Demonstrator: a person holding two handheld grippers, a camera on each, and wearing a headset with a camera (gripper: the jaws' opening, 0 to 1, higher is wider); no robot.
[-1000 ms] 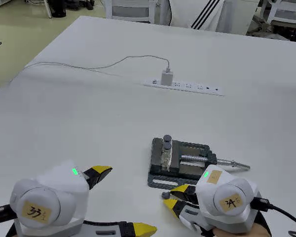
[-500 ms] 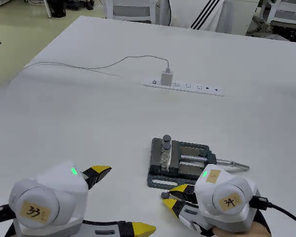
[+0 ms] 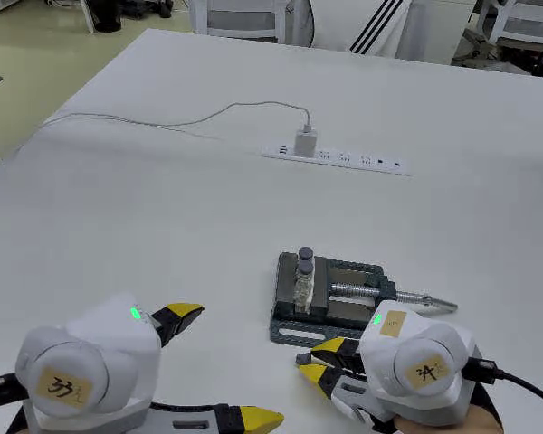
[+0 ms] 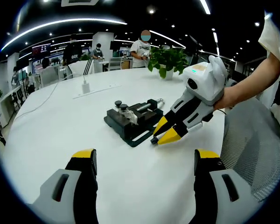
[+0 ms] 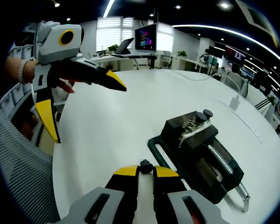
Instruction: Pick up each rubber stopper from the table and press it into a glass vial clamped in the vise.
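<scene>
The right gripper point(image 3: 319, 362), in the lower right of the head view, has its yellow-tipped jaws drawn narrow on a small dark rubber stopper point(image 3: 302, 358), pinched at the very tips. In the right gripper view it sits at lower centre, low over the white table point(image 3: 163, 226); whether it touches the surface cannot be told. Just beyond those tips, at lower centre-right, stands the black vise point(image 3: 348, 303). At its left end it clamps two glass vials point(image 3: 303, 285) upright side by side, both topped with seated stoppers point(image 3: 305, 256). At the lower left the left gripper point(image 3: 224, 366) has its jaws spread wide with nothing between them, well apart from the vise. Far up the table, at upper centre, lies a white power strip point(image 3: 344, 157) with a charger point(image 3: 306, 142) plugged in and a cable point(image 3: 163, 123) trailing left.
</scene>
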